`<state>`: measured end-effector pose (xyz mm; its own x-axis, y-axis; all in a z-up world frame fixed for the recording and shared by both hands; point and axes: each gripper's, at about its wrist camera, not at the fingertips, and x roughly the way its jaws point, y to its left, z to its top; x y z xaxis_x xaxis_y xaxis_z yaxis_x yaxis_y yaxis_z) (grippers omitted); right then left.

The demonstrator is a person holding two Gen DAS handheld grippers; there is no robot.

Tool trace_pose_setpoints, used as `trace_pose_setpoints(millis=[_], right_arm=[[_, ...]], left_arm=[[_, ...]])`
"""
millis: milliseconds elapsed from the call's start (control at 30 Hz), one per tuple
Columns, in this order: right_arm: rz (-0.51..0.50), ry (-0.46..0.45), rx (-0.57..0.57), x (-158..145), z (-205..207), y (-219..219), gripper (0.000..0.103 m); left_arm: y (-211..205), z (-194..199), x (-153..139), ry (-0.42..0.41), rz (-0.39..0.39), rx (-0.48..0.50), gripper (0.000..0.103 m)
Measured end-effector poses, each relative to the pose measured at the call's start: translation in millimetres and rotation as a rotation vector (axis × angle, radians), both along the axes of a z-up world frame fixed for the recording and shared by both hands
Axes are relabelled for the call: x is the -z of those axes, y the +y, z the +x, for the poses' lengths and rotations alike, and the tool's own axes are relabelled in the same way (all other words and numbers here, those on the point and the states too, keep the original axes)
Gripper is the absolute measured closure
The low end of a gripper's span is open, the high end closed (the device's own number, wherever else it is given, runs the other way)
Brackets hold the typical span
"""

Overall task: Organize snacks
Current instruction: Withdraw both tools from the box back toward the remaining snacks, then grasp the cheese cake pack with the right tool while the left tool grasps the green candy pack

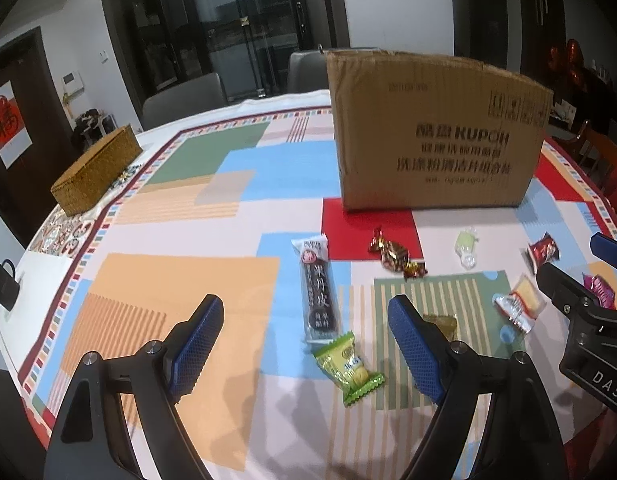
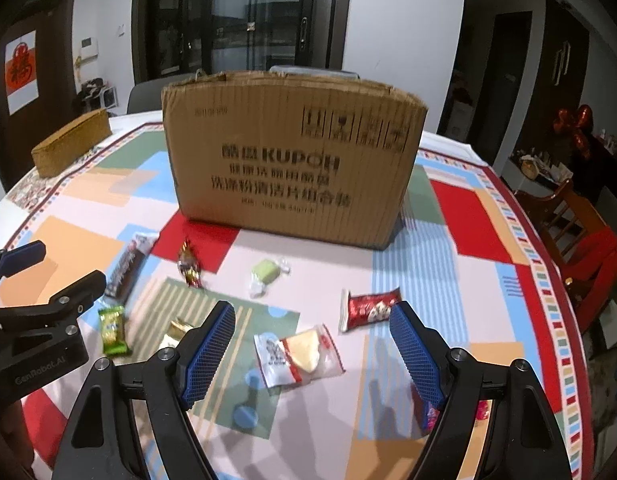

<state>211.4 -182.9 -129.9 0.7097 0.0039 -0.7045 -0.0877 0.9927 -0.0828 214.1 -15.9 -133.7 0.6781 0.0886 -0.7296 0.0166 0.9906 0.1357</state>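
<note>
your left gripper (image 1: 304,344): spread, empty, over dark bar (image 1: 317,286); right gripper (image 2: 312,348): spread, empty, over cracker packet (image 2: 298,354); cardboard box (image 2: 292,160) behind, likely destination.

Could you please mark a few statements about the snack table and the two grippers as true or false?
1. The left gripper is open and holds nothing. True.
2. The cardboard box lies flat on its side. False: it stands upright on the tablecloth.
3. The long dark snack bar lies on the table, apart from the box. True.
4. The right gripper is shut on the red packet. False: it is open, and the packet lies on the table.
5. The woven box sits inside the cardboard box. False: it sits apart, at the table's far left.
</note>
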Motion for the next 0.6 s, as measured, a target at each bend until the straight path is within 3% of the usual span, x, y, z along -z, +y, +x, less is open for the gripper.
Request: trace_pose_setpoints(millis=[600], right_arm=[[-0.001,0.104,-0.011,44.4,10.4,-0.3,0.023]], left_arm=[[0.9,8.2,44.7,0.109,-0.027,-0.016,0.019]])
